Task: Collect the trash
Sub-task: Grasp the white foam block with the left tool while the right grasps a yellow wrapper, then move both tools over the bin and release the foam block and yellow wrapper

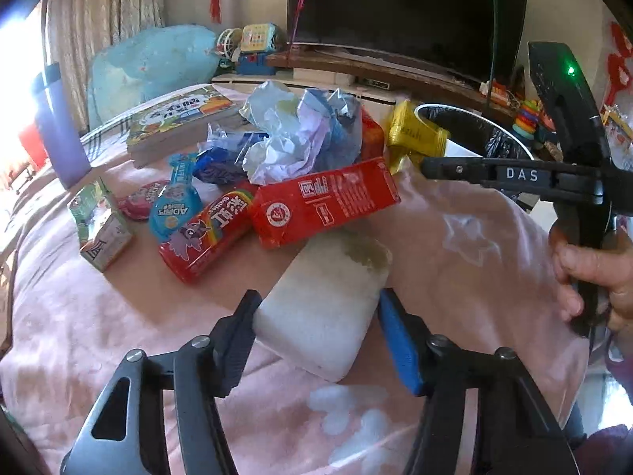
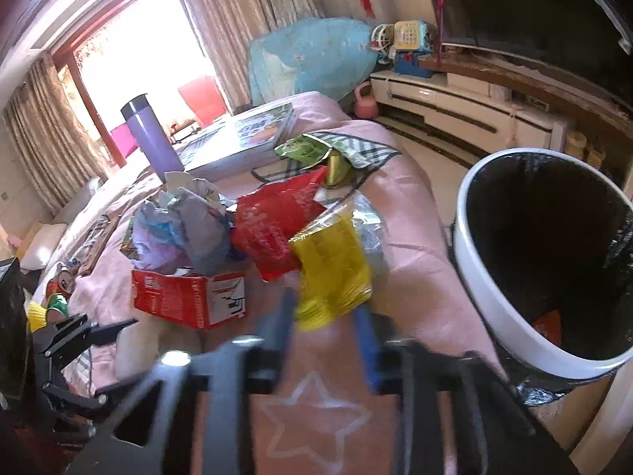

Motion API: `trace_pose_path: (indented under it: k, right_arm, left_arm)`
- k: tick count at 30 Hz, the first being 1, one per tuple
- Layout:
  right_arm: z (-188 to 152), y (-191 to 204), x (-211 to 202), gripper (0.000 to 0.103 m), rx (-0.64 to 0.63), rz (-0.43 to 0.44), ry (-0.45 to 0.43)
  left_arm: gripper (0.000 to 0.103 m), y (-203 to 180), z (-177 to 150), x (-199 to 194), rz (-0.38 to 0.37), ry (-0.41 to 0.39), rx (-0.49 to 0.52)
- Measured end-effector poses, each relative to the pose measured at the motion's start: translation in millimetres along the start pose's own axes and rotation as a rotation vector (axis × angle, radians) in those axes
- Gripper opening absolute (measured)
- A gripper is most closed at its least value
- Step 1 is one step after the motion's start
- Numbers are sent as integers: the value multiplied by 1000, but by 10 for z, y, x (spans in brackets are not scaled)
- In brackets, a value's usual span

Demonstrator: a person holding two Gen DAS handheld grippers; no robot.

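White foam block [image 1: 322, 308] sits pinched in the left gripper [image 1: 316, 340], just below the trash heap [image 1: 300, 138]. Right gripper [image 2: 328, 316] pinches a yellow wrapper [image 2: 332, 265] (blurred), beside the bin [image 2: 510, 340]; bare pink cloth [image 1: 99, 336] lies leftward.

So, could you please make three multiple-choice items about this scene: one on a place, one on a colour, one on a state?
1. Between the fingers of the left gripper lies:
A. a white block
B. a drink can
C. a book

2. The flask is:
A. green
B. purple
C. orange

3. The right gripper is:
A. open and empty
B. shut on the flask
C. shut on a yellow wrapper

Key:
1. A, the block sits between both pads.
2. B, its body is purple.
3. C, the wrapper is pinched at the fingertips.
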State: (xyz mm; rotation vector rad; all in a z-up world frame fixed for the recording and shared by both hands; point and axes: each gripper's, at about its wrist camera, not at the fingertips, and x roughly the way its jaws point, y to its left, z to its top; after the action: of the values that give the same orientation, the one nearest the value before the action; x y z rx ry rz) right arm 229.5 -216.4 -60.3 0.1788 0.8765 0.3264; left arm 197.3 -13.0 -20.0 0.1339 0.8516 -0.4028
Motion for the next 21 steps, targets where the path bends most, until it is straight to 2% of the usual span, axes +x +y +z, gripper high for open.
trace_pose_path:
  k: [1,2,6,10,14,21]
  right_arm:
    - [-16,-8,-21,5,2,5,-4]
    - [-40,-14,-48,1,3,8,-7]
    - [-117,-36,-194,1,-6,17,-23]
    - [-187,-57,-348,1,-12,34,-31]
    - [-253,-97,-513,1,-15,38,-42]
    - [-283,-279,-780,1,12,23,-72]
  left_arm:
    - [57,-15,-8,-32,0,-2,-9]
    - [56,-28,-21,-63,-10,-3,-24]
    - [55,-54,-51,-169,-68,-21,-93]
    - [54,-192,-50,-309,-93,-61,-115]
    - [54,-318,15,-385,-97,-98,-106]
    - [54,-441,161,-266,-105,-101,-111]
